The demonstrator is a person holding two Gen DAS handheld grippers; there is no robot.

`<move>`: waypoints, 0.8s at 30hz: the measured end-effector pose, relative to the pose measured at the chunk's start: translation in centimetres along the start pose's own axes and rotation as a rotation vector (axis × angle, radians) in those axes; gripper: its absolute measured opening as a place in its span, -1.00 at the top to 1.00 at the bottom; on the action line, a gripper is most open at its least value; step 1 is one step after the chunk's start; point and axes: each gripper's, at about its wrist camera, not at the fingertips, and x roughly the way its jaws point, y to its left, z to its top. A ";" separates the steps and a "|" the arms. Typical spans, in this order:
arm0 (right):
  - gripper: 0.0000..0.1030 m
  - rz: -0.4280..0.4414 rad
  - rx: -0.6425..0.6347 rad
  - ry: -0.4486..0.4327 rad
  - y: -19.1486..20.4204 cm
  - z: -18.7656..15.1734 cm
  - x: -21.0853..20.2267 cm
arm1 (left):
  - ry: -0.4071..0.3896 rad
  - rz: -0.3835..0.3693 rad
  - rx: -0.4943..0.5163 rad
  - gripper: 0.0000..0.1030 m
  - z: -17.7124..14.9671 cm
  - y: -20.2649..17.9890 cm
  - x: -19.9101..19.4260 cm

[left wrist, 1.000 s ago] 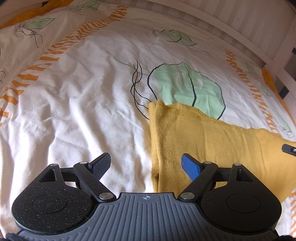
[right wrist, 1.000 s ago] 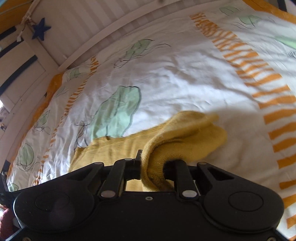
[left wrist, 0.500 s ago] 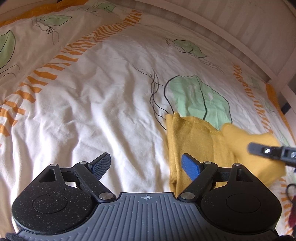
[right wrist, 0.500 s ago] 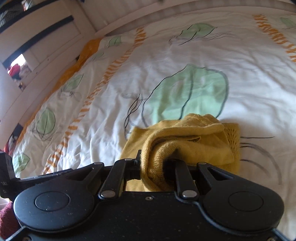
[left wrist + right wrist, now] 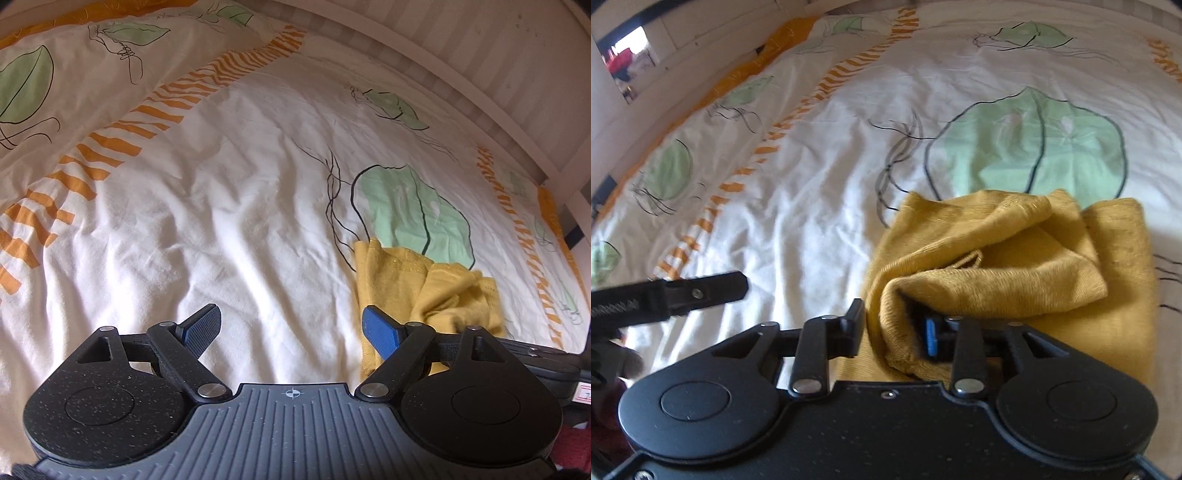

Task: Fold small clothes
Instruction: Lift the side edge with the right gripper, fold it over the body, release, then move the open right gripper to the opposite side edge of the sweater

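A small mustard-yellow garment lies folded over on itself on the bed sheet. In the right wrist view its doubled-over end rests on the lower layer. My right gripper is opening; a fold of the yellow cloth still sits between the jaws, and the blue pad stands clear of it. My left gripper is open and holds nothing; it hovers over bare sheet just left of the garment. Its arm shows at the left of the right wrist view.
The sheet is white with green leaf prints and orange striped bands, and it is wrinkled. A white slatted bed frame curves along the far side. Something red lies at the lower right edge.
The right gripper swept across with the garment's end and laid it over the rest, then its jaws parted. The left gripper drifted left, so the garment now sits by its right finger.
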 end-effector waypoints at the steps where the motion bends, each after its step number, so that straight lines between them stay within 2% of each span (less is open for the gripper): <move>1: -0.05 0.031 0.013 -0.004 0.1 0.1 0.0 | 0.000 0.002 -0.002 -0.61 0.0 0.1 0.0; 6: -0.05 0.158 0.054 -0.053 0.4 0.5 -1.5 | -0.001 0.010 -0.012 -0.61 0.1 0.5 0.0; 9: -0.10 0.199 0.086 -0.098 -0.3 0.8 -3.3 | 0.000 0.010 -0.006 -0.61 0.0 0.4 0.1; 12: -0.15 0.183 0.105 -0.130 -1.3 0.8 -4.7 | 0.007 0.005 0.007 -0.61 -0.2 0.0 0.2; 16: -0.20 0.086 0.117 -0.145 -3.3 0.1 -5.5 | 0.016 -0.010 0.034 -0.61 -0.5 -0.9 0.5; 20: -0.20 -0.005 0.028 -0.117 -3.4 -2.1 -5.7 | 0.021 -0.013 0.070 -0.61 -0.8 -1.8 0.6; 24: -0.20 0.030 -0.062 -0.066 -2.2 -5.8 -5.1 | 0.023 -0.018 0.088 -0.61 -1.1 -2.3 0.7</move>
